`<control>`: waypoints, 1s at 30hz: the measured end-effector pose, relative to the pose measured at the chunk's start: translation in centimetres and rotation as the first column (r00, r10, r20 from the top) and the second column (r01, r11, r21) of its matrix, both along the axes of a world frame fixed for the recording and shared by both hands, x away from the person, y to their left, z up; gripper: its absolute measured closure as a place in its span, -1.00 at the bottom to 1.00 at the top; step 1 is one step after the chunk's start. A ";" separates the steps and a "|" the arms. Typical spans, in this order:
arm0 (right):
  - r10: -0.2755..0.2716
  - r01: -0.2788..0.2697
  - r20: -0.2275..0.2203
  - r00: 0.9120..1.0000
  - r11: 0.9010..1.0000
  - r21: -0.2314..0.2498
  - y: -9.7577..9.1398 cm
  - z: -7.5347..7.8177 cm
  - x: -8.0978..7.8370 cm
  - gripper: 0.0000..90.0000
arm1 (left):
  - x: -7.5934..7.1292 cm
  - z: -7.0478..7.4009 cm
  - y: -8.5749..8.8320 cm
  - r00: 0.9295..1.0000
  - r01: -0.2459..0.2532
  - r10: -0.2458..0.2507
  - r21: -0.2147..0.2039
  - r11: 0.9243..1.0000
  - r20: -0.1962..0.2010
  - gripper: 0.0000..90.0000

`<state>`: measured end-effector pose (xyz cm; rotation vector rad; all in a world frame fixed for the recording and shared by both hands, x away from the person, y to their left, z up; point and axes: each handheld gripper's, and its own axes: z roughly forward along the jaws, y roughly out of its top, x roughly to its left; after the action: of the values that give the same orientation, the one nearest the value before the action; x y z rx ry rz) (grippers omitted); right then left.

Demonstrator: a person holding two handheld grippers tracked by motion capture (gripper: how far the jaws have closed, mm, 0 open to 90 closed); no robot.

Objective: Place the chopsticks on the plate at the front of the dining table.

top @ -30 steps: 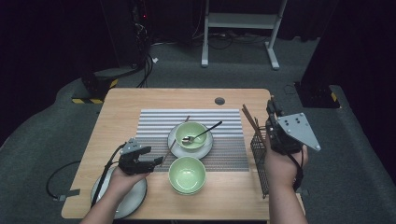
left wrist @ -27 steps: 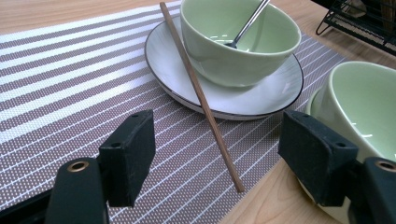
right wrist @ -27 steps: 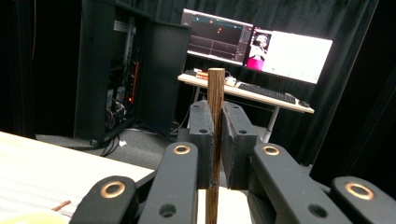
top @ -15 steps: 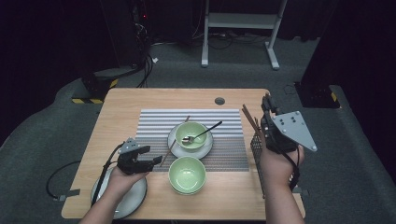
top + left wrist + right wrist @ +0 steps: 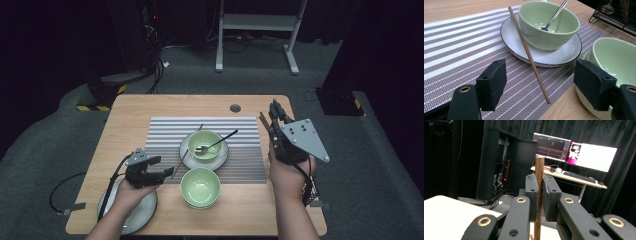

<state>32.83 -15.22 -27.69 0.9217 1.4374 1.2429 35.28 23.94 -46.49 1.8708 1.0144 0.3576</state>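
Right gripper (image 5: 274, 111), frame right beyond the mat's edge, clamps one chopstick (image 5: 539, 195); left gripper (image 5: 541, 82) gapes wide around another chopstick's (image 5: 529, 53) tip.

Matt wooden chopstick (image 5: 529, 53), glossy ceramic bowl (image 5: 548, 23)

High view overhead, left tongs view close, sharing chopstick (image 5: 186, 150)

brown wooden chopstick (image 5: 539, 195) upright, second chopstick (image 5: 529, 53) lying slantwise on striped mat, leaning on plate rim
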 end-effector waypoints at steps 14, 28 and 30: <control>0.059 -0.058 -0.026 0.998 0.998 0.027 1.9 -1.6 0.1 0.86 | -0.2 0.1 -0.2 1.000 0.013 -0.013 -0.009 1.000 0.014 -0.44; 0.136 -0.135 -0.026 0.990 0.990 0.045 4.3 -2.1 -0.2 0.86 | -0.3 0.5 -1.0 0.999 0.032 -0.032 -0.018 0.999 0.037 -0.46; 0.147 -0.146 -0.025 0.989 0.988 0.047 4.6 -2.2 -0.2 0.86 | -0.3 0.6 -1.1 0.998 0.037 -0.036 -0.020 0.999 0.042 -0.47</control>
<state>32.63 -10.59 -29.91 0.8798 1.5274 1.3809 34.93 22.81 -45.91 1.8540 0.9513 0.3616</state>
